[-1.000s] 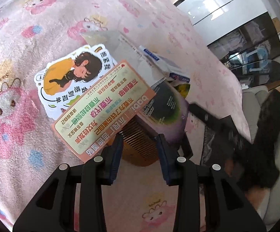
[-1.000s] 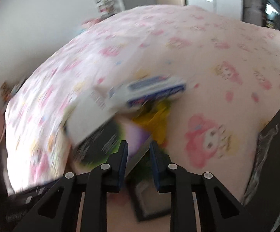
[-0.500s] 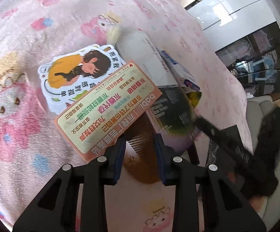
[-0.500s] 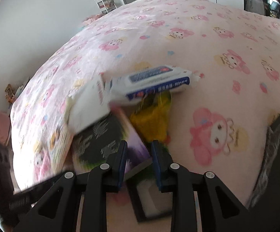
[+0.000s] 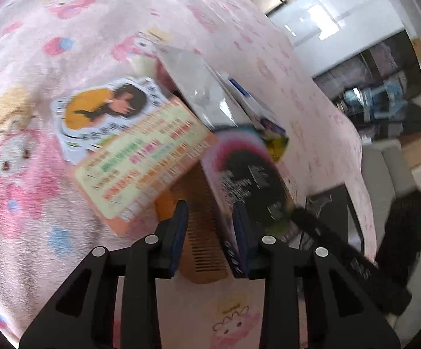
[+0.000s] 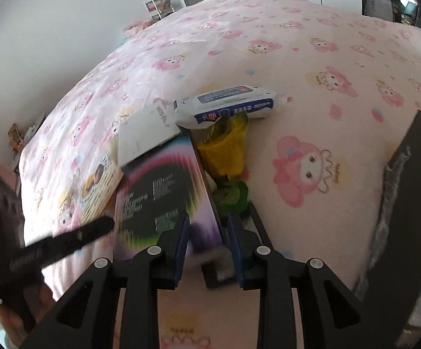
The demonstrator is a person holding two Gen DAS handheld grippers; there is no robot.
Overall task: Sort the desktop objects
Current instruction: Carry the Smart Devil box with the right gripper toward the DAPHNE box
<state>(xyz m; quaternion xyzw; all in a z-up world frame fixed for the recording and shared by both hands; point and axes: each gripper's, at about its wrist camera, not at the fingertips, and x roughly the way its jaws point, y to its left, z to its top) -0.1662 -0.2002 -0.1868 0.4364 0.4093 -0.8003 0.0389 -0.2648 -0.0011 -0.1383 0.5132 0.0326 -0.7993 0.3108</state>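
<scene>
The right gripper (image 6: 207, 244) pinches the near edge of a purple-and-black box (image 6: 164, 195). Beyond it lie a wipes pack (image 6: 227, 106), a yellow bag (image 6: 225, 148) and a white card (image 6: 145, 136) on the pink blanket (image 6: 326, 87).

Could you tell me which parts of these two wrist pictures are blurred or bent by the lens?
Left wrist view: motion blur smears the orange card's print and the black-and-purple box; the pink blanket bows at the fisheye edges. Right wrist view: the wipes pack is sharp, the box soft, corners dark.
</scene>
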